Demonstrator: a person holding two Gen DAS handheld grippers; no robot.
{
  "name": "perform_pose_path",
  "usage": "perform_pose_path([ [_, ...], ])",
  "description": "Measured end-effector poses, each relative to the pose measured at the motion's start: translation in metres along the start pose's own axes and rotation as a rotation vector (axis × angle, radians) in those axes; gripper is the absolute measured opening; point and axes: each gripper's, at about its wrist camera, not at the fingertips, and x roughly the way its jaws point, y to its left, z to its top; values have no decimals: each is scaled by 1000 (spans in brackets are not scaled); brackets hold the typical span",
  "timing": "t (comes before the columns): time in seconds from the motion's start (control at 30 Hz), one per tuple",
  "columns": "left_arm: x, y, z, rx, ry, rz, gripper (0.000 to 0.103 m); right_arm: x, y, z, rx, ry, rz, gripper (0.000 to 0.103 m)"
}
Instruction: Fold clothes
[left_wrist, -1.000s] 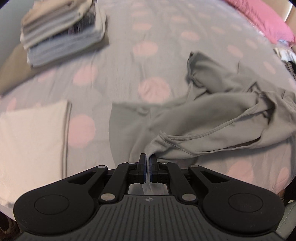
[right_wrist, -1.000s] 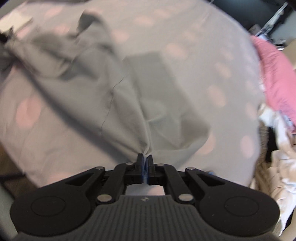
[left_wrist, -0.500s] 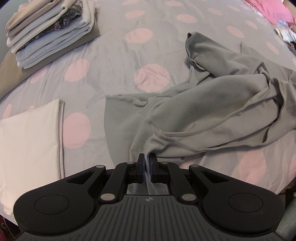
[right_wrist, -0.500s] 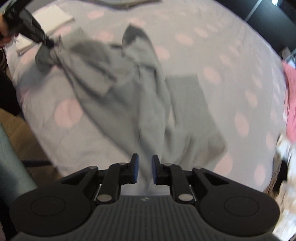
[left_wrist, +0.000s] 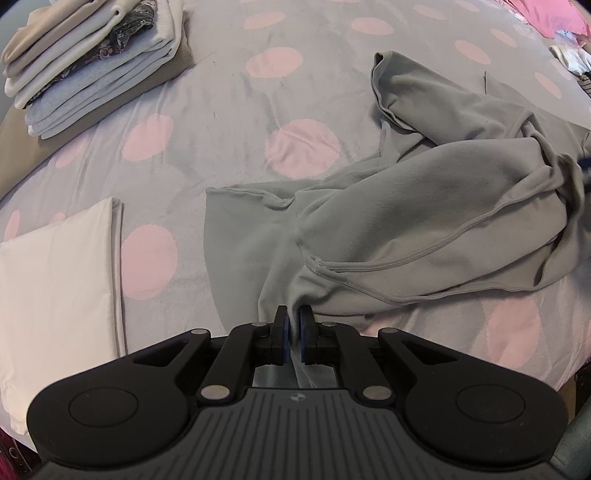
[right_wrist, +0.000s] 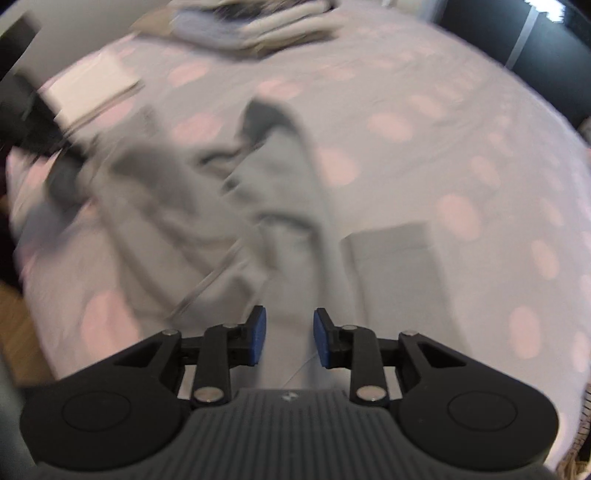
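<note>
The left gripper (left_wrist: 293, 322) is pinching the limp grey garment (left_wrist: 424, 225) at a hemmed edge, the grip such soft cloth needs, while the right gripper (right_wrist: 286, 341) is opening, seemingly over nothing.

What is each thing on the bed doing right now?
Grey garment: crumpled, unfolded, lying on the bed.
Left gripper: shut on the grey garment's edge.
Right gripper: jaws opening, nothing pinched.
Stack of clothes: folded, piled.
White cloth: folded flat.
Spotted bedsheet: spread out, slightly wrinkled.
</note>
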Motion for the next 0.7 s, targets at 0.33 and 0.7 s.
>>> perform_pose_path([
  [0.33,3,-5,0,16,0,19,3,3,28,-27,-88,110,171,39],
  [0.7,4,-9,-1,27,-5,34,3,-46,24,-21,-196,-22,-1,38],
])
